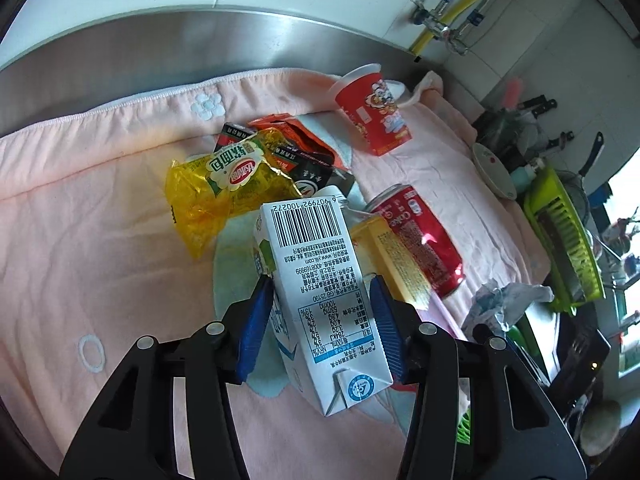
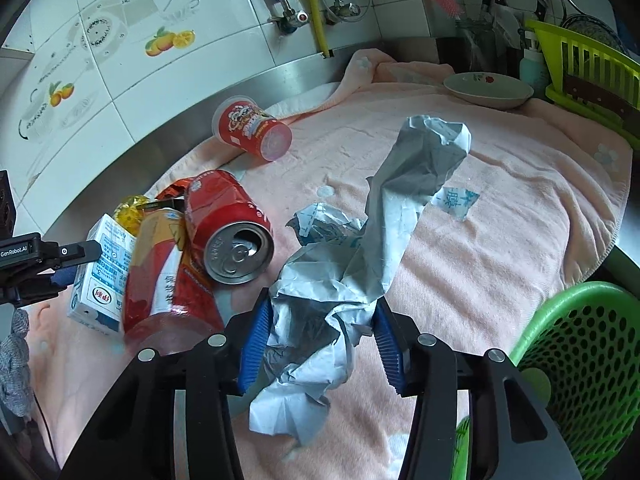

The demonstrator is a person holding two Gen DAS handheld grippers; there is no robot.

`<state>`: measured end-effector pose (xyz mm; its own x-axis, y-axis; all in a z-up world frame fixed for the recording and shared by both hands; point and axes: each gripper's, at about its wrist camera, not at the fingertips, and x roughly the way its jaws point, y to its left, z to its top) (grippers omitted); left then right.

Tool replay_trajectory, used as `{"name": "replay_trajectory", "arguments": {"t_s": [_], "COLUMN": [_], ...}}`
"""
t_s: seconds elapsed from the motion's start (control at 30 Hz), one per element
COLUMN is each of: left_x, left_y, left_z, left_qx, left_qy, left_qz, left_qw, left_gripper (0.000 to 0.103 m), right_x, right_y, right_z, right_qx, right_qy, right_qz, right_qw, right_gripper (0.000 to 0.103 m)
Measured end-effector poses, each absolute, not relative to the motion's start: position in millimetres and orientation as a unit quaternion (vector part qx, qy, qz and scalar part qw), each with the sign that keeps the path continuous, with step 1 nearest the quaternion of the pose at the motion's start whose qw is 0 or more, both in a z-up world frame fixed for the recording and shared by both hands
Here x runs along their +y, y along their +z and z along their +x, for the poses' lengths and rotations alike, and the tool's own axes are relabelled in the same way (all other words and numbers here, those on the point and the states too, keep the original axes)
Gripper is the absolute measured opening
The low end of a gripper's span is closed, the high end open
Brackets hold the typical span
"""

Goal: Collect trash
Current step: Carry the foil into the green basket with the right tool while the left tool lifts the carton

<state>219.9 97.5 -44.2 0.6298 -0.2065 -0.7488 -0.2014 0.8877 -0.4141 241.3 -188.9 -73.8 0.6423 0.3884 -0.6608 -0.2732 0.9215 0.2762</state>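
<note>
My left gripper (image 1: 320, 300) is shut on a white milk carton (image 1: 316, 280), its blue pads on both sides; the carton also shows in the right wrist view (image 2: 100, 276). My right gripper (image 2: 320, 316) is shut on a crumpled grey-white paper wrapper (image 2: 360, 264). On the pink towel (image 1: 100, 220) lie a yellow bread wrapper (image 1: 216, 192), a black and orange snack bag (image 1: 300, 152), a red Coke can (image 1: 420, 236), a red and orange bottle (image 2: 160, 272) and a red cup (image 1: 372, 116) on its side.
A green perforated basket (image 2: 580, 364) stands at the lower right of the right wrist view. A white dish (image 2: 488, 90), a green dish rack (image 2: 580, 64) and knives sit at the towel's far end. A steel backsplash (image 1: 200, 52) and tiled wall run behind.
</note>
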Motion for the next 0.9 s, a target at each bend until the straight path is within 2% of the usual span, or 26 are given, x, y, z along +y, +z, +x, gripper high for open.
{"name": "replay_trajectory", "arguments": {"t_s": [0.53,0.9], "left_x": [52.2,-28.8], "left_y": [2.4,9.5], "left_z": [181.5,180.3], "left_qx": [0.402,0.411], "left_qy": [-0.089,-0.163], "left_qz": [-0.216,-0.183], "left_qw": [0.885,0.878], "left_gripper": [0.049,0.049], "right_x": [-241.8,-337.6], "right_y": [-44.7,-72.3], "right_z": [173.3,139.8], "right_qx": [0.34,0.365], "right_qy": [0.158,0.062], "right_qz": [0.081,0.096], "right_qw": [0.923,0.924], "right_gripper": [0.047,0.047]}}
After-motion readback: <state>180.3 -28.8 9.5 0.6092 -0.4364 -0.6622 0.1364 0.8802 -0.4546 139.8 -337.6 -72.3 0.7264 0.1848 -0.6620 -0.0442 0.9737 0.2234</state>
